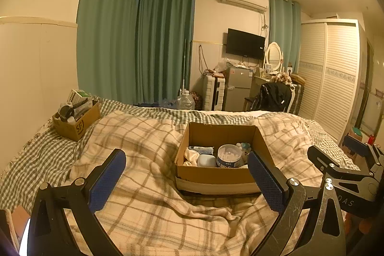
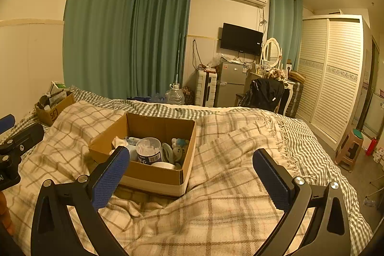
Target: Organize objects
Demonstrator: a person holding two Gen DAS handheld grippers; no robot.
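Note:
An open cardboard box [image 1: 216, 175] sits on the plaid blanket in mid-bed; it also shows in the right wrist view [image 2: 153, 175]. It holds a round tub of cotton swabs [image 1: 229, 156] [image 2: 148, 150], a light blue case [image 1: 206, 160], white cloth and small toys [image 2: 178, 145]. A smaller SF carton [image 1: 76, 122] [image 2: 54, 110] full of items stands at the far left by the wall. My left gripper [image 1: 187, 172] is open and empty, in front of the big box. My right gripper [image 2: 192, 168] is open and empty, just right of the box's near corner.
The bed is covered by a cream plaid blanket [image 1: 148, 203] over a green checked sheet [image 2: 319, 143]. Beyond it stand a water jug [image 1: 186, 100], suitcase, small fridge [image 1: 238, 88], chair with black jacket [image 2: 264, 90] and wardrobe [image 2: 336, 73]. A stool [image 2: 350, 146] stands right of the bed.

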